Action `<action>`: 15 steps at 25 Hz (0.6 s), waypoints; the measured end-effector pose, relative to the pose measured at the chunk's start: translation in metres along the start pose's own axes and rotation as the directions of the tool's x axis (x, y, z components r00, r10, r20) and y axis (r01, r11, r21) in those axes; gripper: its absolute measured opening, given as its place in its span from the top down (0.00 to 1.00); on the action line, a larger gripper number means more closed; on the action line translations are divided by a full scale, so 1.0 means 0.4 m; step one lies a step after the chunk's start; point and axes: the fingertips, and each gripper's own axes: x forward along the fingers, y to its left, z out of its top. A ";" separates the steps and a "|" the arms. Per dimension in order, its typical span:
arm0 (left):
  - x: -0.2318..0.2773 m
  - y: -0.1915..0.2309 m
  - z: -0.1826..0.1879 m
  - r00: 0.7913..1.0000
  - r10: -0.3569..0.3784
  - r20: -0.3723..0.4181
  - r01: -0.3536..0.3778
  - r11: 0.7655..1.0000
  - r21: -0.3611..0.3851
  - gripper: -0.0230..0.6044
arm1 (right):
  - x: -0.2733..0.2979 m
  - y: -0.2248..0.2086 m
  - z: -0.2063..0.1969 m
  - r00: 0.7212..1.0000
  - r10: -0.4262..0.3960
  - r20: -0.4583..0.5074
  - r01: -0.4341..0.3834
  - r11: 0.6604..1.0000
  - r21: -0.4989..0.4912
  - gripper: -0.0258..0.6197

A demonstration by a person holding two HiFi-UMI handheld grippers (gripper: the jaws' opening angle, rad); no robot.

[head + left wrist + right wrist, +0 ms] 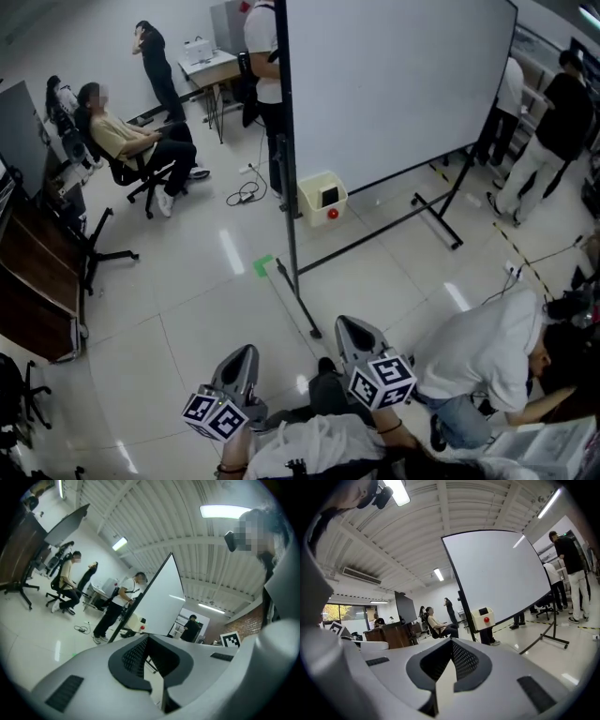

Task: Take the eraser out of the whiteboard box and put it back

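Note:
A big whiteboard (394,84) stands on a wheeled frame ahead of me. A cream box (322,199) with a red button sits at its lower left corner; it also shows in the left gripper view (136,623) and the right gripper view (483,618). No eraser is visible in any view. Both grippers hover low in the head view, well short of the board. My left gripper (246,351) (148,637) is shut with nothing between its pads. My right gripper (349,322) (452,642) is also shut and empty, and points toward the board.
The board's black floor rail (298,298) runs toward me. A person crouches at my right (492,356). One person sits in an office chair (131,141), one stands behind the board (262,56), others stand far right (553,122). A dark desk (33,272) lines the left; a cable (246,194) lies on the floor.

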 end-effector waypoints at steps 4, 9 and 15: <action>-0.018 -0.079 -0.063 0.994 -0.087 -0.065 0.088 0.996 0.013 0.98 | -0.109 0.010 -0.056 0.998 -0.052 -0.020 0.052 0.999 0.011 0.96; -0.050 -0.139 -0.084 0.989 -0.134 -0.065 0.137 0.990 0.030 0.98 | -0.163 0.016 -0.071 0.997 -0.073 -0.040 0.071 0.997 -0.032 0.96; -0.084 -0.143 -0.059 0.993 -0.118 -0.018 0.119 0.991 0.056 0.98 | -0.159 0.055 -0.068 0.998 -0.036 -0.054 0.032 0.996 -0.081 0.96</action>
